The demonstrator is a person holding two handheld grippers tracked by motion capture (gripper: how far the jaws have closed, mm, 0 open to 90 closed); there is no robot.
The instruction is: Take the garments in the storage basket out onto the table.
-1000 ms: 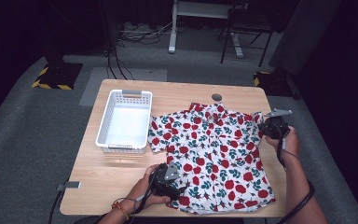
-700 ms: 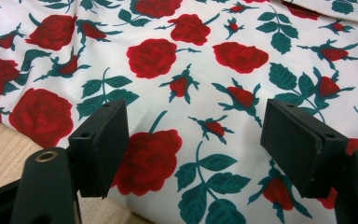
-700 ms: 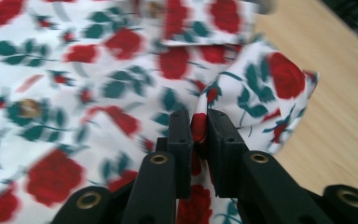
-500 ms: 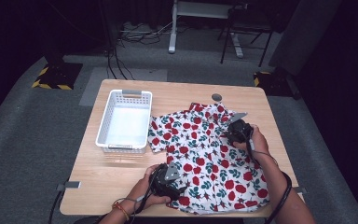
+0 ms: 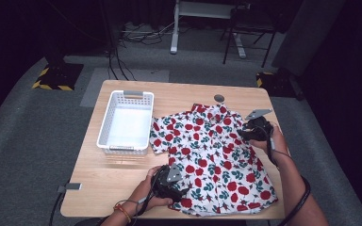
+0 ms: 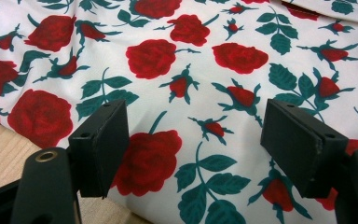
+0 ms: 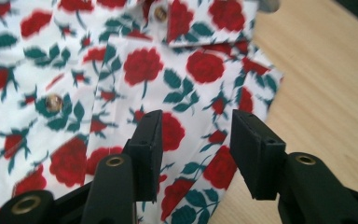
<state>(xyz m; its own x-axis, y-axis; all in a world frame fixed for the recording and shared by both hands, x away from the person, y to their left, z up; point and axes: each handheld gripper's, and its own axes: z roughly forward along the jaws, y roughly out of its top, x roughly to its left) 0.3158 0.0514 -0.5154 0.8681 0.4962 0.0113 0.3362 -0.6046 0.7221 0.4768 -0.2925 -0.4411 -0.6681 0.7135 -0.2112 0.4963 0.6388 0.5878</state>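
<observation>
A white shirt printed with red roses and green leaves [image 5: 212, 155] lies spread flat on the wooden table [image 5: 179, 96]. My left gripper [image 5: 181, 190] rests at the shirt's near left hem, open, its jaws wide over the cloth [image 6: 191, 84] with nothing between them. My right gripper [image 5: 243, 133] hovers at the shirt's right edge, below the collar, also open. In the right gripper view the jaws [image 7: 196, 140] straddle the cloth edge [image 7: 200, 93], with a button [image 7: 52, 102] to the left.
An empty white slotted basket [image 5: 104, 126] stands on the table's left half, close to the shirt's left sleeve. A small grey disc [image 5: 219, 98] lies beyond the collar. Bare wood runs along the far edge and the near left corner [image 5: 94, 193].
My right gripper swung left over the shirt, then came back toward the shirt's right edge. The left gripper has stayed at the near hem. The shirt has not moved.
</observation>
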